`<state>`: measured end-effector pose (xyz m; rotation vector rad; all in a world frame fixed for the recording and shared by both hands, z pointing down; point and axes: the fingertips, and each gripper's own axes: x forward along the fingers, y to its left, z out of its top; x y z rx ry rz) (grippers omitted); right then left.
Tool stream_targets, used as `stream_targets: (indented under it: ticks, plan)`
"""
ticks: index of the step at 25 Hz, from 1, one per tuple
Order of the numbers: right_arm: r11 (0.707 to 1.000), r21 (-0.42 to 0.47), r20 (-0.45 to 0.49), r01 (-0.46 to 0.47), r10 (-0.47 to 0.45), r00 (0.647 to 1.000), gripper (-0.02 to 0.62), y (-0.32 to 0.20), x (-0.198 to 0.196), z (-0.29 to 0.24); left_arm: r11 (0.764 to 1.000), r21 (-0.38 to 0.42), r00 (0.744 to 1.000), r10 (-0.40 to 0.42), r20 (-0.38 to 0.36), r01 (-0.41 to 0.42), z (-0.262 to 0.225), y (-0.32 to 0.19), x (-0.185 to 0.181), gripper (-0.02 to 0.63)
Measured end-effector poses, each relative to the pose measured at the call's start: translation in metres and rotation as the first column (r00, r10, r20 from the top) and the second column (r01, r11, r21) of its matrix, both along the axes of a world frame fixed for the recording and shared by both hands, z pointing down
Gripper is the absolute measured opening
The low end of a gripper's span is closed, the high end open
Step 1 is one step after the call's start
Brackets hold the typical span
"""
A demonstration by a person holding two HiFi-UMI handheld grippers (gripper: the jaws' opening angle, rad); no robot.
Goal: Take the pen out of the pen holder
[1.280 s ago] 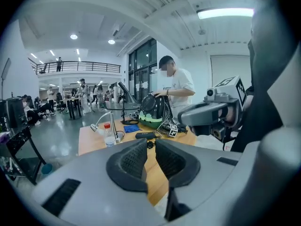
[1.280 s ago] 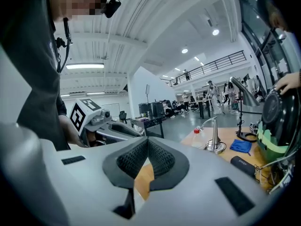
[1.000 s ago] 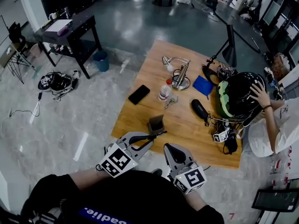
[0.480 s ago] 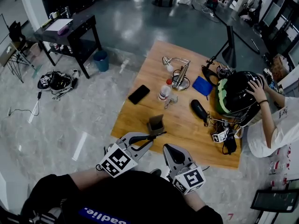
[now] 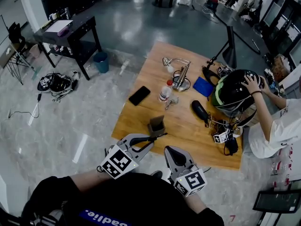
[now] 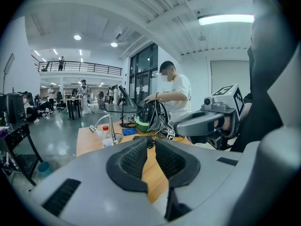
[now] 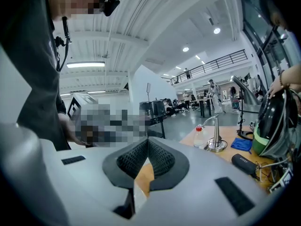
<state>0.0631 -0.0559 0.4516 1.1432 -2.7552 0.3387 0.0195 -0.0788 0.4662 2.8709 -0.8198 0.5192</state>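
Left gripper (image 6: 150,149) hovering, jaws standing slightly apart, empty; right gripper (image 7: 147,144) pressing jaws together, empty; pen holder (image 5: 156,125) sitting on table (image 5: 143,72) just ahead.

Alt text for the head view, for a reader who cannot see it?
Seen from above, a person holds the left gripper and right gripper at the near edge of a wooden table, just short of a small brown pen holder. Farther back are a phone, a bottle, a desk lamp and a helmet under another person's hand.

Bright, even light from ceiling strip (image 6: 225,19); glare on floor (image 5: 141,20); fisheye curvature, dark corners.
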Motion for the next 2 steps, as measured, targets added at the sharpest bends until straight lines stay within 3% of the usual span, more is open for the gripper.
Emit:
stream_targets:
  ticks: [2]
  plan:
    - [1.0,-0.004,0.0,-0.001,0.001,1.0,0.006,0.0007,0.0,0.0006,1.0,0.0,1.0,0.0,0.0,0.0,0.0003,0.0001,0.0,0.064]
